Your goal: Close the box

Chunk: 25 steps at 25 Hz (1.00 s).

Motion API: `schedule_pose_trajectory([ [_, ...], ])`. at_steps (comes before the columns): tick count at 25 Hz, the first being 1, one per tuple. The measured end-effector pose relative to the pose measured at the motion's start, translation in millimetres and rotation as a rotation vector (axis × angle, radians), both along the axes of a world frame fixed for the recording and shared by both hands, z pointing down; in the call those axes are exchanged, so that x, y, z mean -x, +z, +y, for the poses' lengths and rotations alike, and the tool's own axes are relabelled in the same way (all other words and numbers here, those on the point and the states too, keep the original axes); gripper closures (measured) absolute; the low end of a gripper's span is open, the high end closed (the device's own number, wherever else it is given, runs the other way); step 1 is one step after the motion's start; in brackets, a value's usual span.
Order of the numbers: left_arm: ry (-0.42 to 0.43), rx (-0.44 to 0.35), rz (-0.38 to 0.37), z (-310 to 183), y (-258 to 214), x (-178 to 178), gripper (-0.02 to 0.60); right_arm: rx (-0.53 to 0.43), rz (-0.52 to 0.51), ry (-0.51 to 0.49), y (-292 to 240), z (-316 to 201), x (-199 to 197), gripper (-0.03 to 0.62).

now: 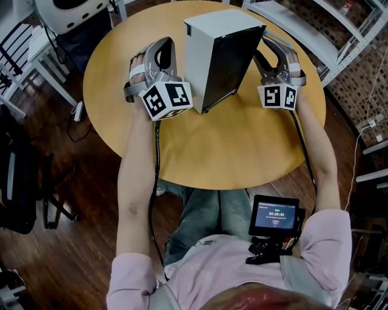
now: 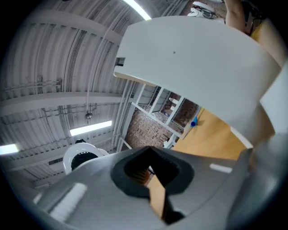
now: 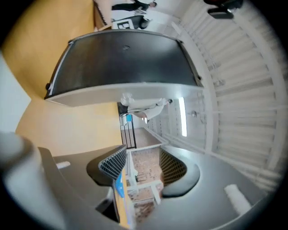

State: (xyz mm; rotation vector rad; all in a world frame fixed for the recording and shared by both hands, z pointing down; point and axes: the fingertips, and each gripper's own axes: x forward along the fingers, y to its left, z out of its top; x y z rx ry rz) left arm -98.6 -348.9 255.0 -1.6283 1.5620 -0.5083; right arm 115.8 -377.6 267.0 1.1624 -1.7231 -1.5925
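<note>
A tall white box with one black side stands upright in the middle of the round wooden table. My left gripper lies on the table close to the box's white left side, its jaws drawn together with only a thin slit between them and nothing held. In the left gripper view that gripper has the white box just above it. My right gripper rests by the box's black right side. Its jaws stand apart and empty, with the black face just beyond them.
A white metal shelf rack stands beyond the table at the right. At the far left is a round white appliance, with a black chair nearer on the left. A small screen hangs at the person's chest.
</note>
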Motion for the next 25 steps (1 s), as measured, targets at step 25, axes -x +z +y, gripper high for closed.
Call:
schedule_pose_trajectory([
  [25, -0.018, -0.009, -0.032, -2.6, 4.5, 2.8, 0.583, 0.587, -1.236, -0.121, -0.5, -50.8, -84.6, 0.53],
])
